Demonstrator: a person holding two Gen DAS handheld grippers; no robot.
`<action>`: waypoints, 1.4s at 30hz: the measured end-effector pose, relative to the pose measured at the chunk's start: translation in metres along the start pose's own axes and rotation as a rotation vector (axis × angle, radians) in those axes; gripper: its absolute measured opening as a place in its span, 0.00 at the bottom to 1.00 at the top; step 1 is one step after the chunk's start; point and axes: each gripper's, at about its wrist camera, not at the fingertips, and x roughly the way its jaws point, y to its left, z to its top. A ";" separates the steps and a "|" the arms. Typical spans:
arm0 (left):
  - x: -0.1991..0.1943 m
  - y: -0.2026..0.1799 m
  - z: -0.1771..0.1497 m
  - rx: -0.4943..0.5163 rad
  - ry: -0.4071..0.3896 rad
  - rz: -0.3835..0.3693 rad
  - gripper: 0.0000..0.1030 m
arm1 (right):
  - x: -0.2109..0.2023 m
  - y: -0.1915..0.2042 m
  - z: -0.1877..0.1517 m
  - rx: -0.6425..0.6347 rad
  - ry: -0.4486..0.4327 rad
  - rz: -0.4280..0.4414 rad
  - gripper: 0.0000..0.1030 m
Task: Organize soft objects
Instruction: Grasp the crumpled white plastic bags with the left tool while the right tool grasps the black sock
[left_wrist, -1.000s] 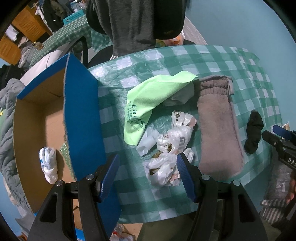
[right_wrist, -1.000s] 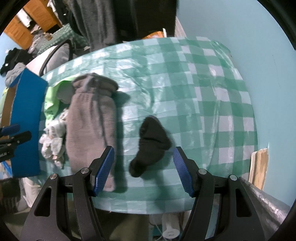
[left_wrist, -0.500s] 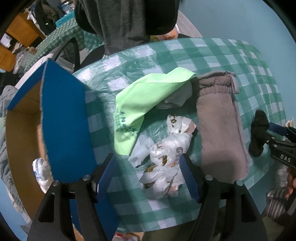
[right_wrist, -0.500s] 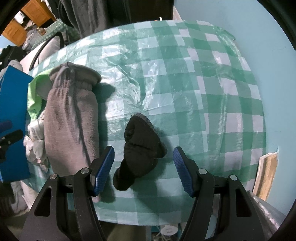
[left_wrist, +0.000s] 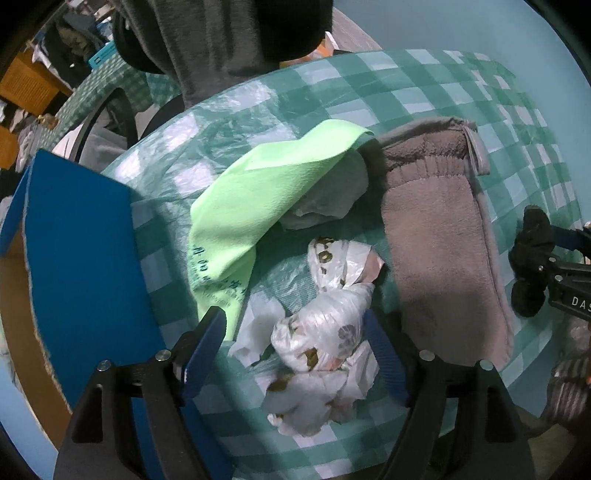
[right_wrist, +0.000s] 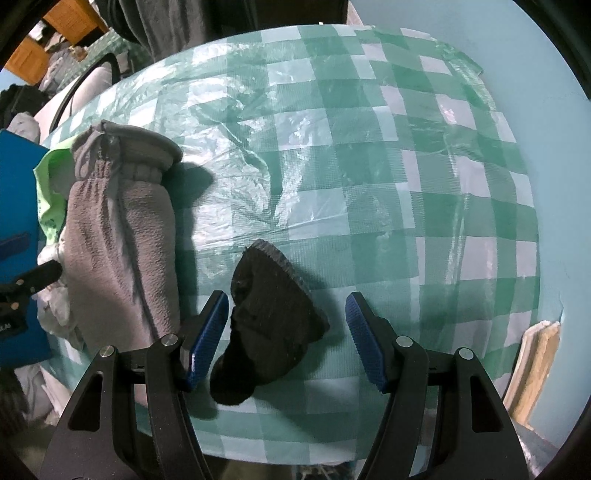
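- The blue cardboard box (left_wrist: 81, 251) stands at the left edge of the table, its tall blue wall facing the soft things; only a strip of brown inside shows past that wall, and what it holds cannot be told from either view.
- The left gripper (left_wrist: 295, 343) has its blue pads spread wide around the bundle of crumpled white plastic bags (left_wrist: 325, 350), one pad on each side, with gaps showing, not clamped.
- The bags are thin, knotted and wrinkled, with brown and grey print, lying on the green-checked tablecloth (right_wrist: 369, 147) between the box and the grey fleece cover (left_wrist: 439, 251).
- A light green cloth (left_wrist: 255, 206) with dark printed lettering lies folded just behind the bags, its far corner draped over a pale grey crumpled piece (left_wrist: 328, 199).
- The grey fleece cover is long, with a gathered cuff at its far end, and lies flat beside the bags.
- The right gripper (right_wrist: 286, 339) is also spread wide, its pads on either side of the black sock (right_wrist: 269, 325); the left pad is just beside the fabric, the right one apart.
- The black sock is bunched and dark, resting near the table's front edge, just right of the fleece cover.
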 end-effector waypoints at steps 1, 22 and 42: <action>0.001 -0.001 0.001 0.005 0.003 -0.004 0.77 | 0.002 -0.002 0.000 -0.002 0.005 -0.001 0.65; 0.007 0.006 -0.010 -0.054 0.003 -0.087 0.48 | -0.003 0.003 -0.013 -0.011 -0.007 0.022 0.35; -0.068 0.023 -0.037 -0.122 -0.134 -0.129 0.47 | -0.057 0.014 -0.022 -0.047 -0.090 0.073 0.35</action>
